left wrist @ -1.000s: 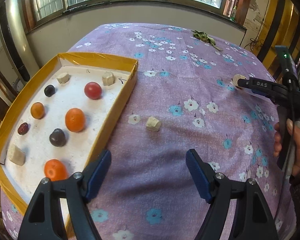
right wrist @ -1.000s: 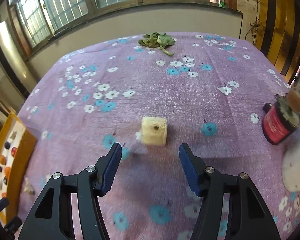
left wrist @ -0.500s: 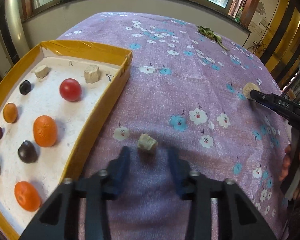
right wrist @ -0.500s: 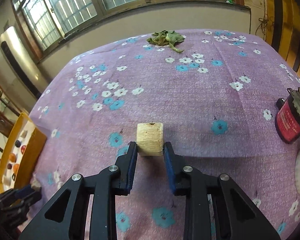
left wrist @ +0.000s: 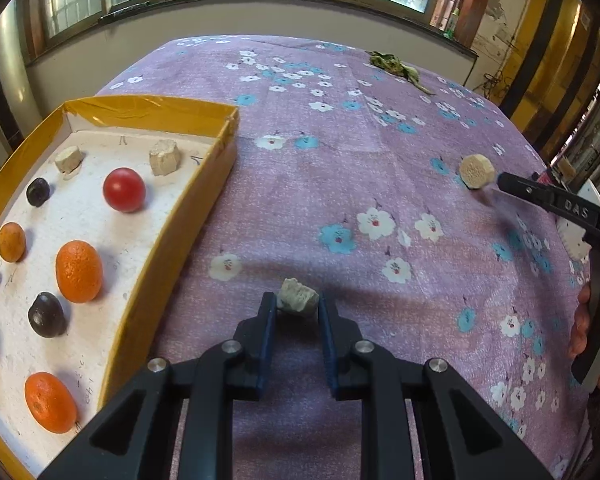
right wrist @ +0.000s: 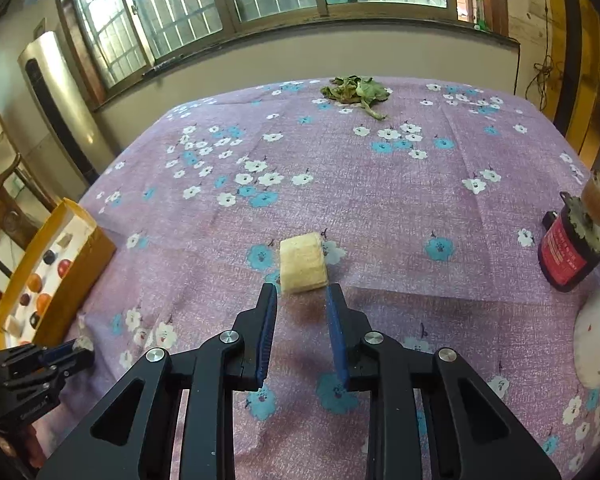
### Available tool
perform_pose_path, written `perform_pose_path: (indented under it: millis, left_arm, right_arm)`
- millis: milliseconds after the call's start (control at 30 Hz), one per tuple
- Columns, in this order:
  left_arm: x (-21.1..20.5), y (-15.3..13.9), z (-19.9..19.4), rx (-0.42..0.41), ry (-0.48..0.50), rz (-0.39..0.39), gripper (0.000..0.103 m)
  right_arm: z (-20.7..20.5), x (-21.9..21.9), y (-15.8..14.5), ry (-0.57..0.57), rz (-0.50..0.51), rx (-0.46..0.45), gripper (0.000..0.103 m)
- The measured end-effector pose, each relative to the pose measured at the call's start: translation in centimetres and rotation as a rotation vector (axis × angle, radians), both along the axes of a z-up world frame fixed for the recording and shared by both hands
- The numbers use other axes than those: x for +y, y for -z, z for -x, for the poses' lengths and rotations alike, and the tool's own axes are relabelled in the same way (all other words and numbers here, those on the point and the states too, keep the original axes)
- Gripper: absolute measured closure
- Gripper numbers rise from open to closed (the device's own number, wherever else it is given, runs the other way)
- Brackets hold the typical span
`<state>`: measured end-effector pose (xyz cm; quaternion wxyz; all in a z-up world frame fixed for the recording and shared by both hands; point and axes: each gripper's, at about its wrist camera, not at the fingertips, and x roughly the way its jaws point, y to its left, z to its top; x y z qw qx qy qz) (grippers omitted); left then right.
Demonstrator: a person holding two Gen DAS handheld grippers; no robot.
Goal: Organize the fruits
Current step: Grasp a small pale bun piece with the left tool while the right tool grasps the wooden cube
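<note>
Left wrist view: left gripper (left wrist: 297,310) jaws pinch a small rough beige chunk (left wrist: 297,301) at the tips, just beside the yellow-walled tray (left wrist: 204,216), likely bound there. Right gripper (right wrist: 302,300) jaws pinch a pale cylindrical block (right wrist: 302,263) over the purple flowered worktop (right wrist: 380,208).

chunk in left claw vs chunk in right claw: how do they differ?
The left claw pinches a small grey-beige chunk with a ragged, irregular outline; the right claw holds a larger pale-yellow chunk with a rounded end and flat, cleanly cut sides. The grey-beige chunk sits close to the yellow tray; the pale-yellow chunk is far from it, out over the open tablecloth. Shared: each is gripped at the fingertips.
</note>
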<state>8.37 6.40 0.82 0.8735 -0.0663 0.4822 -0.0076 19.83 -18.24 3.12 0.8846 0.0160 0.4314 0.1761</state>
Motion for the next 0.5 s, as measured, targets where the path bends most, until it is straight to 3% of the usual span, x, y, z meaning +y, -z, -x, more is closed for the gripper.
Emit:
perform_pose_path:
  millis: [67,133,267,333,500]
  left_arm:
    - [-0.2,0.0,0.0,-0.002,0.001,-0.007,0.080]
    - [-0.3,0.0,0.0,-0.002,0.004,-0.009,0.079]
    - [-0.2,0.0,0.0,-0.003,0.007,-0.007,0.079]
    - [-0.2,0.0,-0.1,-0.008,0.006,-0.004,0.079]
    - [0.1,0.1,-0.1,-0.021,0.023,0.013,0.079]
  right_arm:
    - [-0.5,0.3,0.1,0.013,0.008,0.000,0.075]
    - [-1.2,0.4,0.4,0.018,-0.018,0.009,0.061]
    - [-2.8,1.5,1.7,0.006,0.030,0.034,0.062]
    - [-3.3,1.7,2.4,0.000,0.054,0.044,0.075]
    - [-2.2,1.2,2.2,-0.003,0.054,0.028,0.075]
